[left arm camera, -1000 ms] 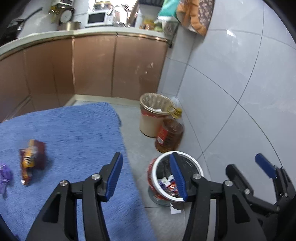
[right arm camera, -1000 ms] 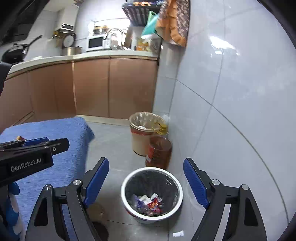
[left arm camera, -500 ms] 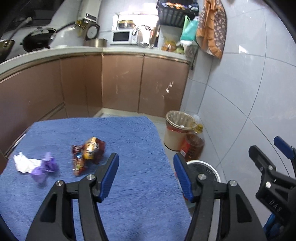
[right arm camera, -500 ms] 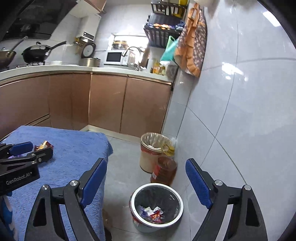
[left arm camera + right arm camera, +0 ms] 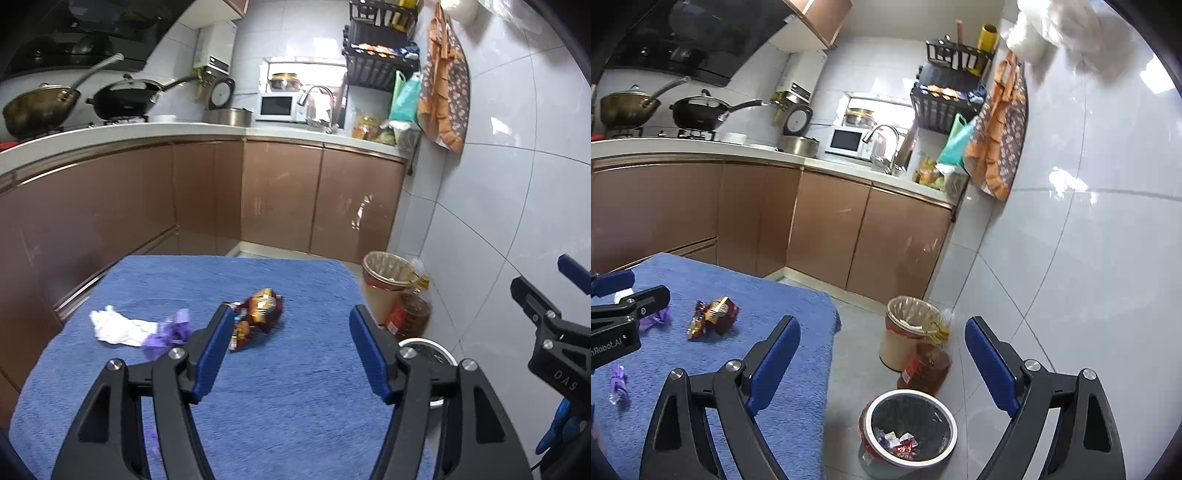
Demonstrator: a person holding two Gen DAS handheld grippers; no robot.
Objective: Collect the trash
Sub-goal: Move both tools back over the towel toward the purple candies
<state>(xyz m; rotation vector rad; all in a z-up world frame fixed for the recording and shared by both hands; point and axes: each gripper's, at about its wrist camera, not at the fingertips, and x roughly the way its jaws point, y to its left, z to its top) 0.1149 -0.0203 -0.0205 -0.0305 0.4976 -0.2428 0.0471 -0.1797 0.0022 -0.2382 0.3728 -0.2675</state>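
Left wrist view shows us the blue-covered counter (image 5: 288, 387) with the remaining trash lying loose on it: a red-brown snack wrapper (image 5: 258, 314) near the middle, a purple wrapper (image 5: 168, 334) just left of it, and a crumpled white tissue (image 5: 116, 326) touching the purple one. We judge these are set out on the cloth as the items to collect, well clear of each other's edges except the last two. Right wrist view shows a further small purple scrap (image 5: 617, 382) near the counter's near edge.

On the floor just beside the counter stands the small waste bin (image 5: 886, 454) with wrappers already inside, so part of the task appears done. A lined tan bin (image 5: 908, 332) and an oil bottle (image 5: 925, 367) stand behind it, touching or nearly so.

We find the left hand-held gripper (image 5: 290, 345) released, jaws recently widening, nothing between them; it points toward the snack wrapper, with its left finger overlapping the wrapper's edge in the picture only. The right hand-held gripper (image 5: 882, 354) is likewise released and empty, jaws also having widened, hanging above the floor past the counter's edge, over the waste bin. Neither touches any item.
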